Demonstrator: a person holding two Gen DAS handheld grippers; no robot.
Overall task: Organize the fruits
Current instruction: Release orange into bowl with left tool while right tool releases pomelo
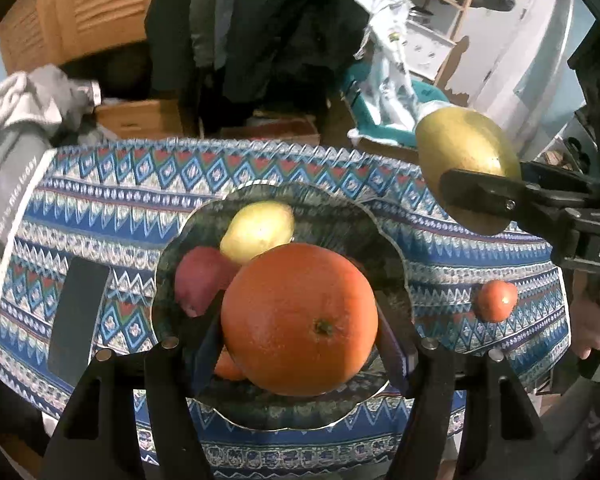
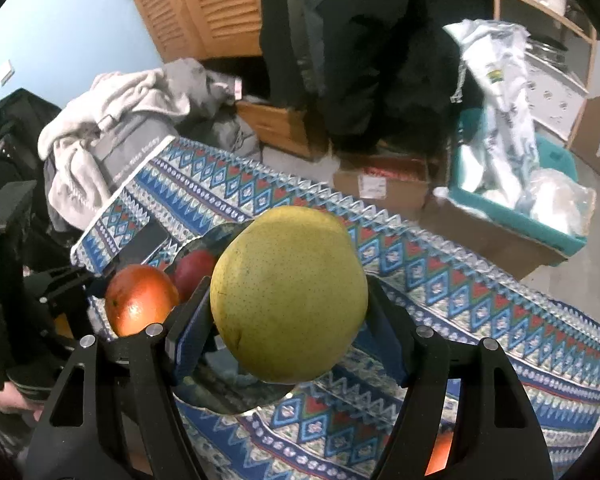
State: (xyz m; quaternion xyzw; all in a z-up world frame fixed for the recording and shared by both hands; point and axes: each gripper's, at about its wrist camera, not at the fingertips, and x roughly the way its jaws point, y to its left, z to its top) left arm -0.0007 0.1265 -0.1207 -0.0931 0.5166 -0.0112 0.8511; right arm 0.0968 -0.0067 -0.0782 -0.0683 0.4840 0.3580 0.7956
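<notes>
My left gripper (image 1: 300,320) is shut on a large orange (image 1: 300,320) and holds it over a glass plate (image 1: 392,256) on the patterned cloth. On the plate lie a yellow pear (image 1: 260,230), a red fruit (image 1: 200,280) and a small orange piece (image 1: 226,368). My right gripper (image 2: 290,304) is shut on a big yellow-green pear (image 2: 290,296), held above the plate's right side; it also shows in the left wrist view (image 1: 466,152). The orange shows in the right wrist view (image 2: 140,304). A small tomato (image 1: 496,300) lies on the cloth right of the plate.
A dark phone (image 1: 78,316) lies on the cloth left of the plate. The small table (image 1: 100,200) has its far edge close behind. Beyond it are grey clothes (image 2: 112,128), cardboard boxes (image 2: 384,184) and a teal bin (image 2: 548,216).
</notes>
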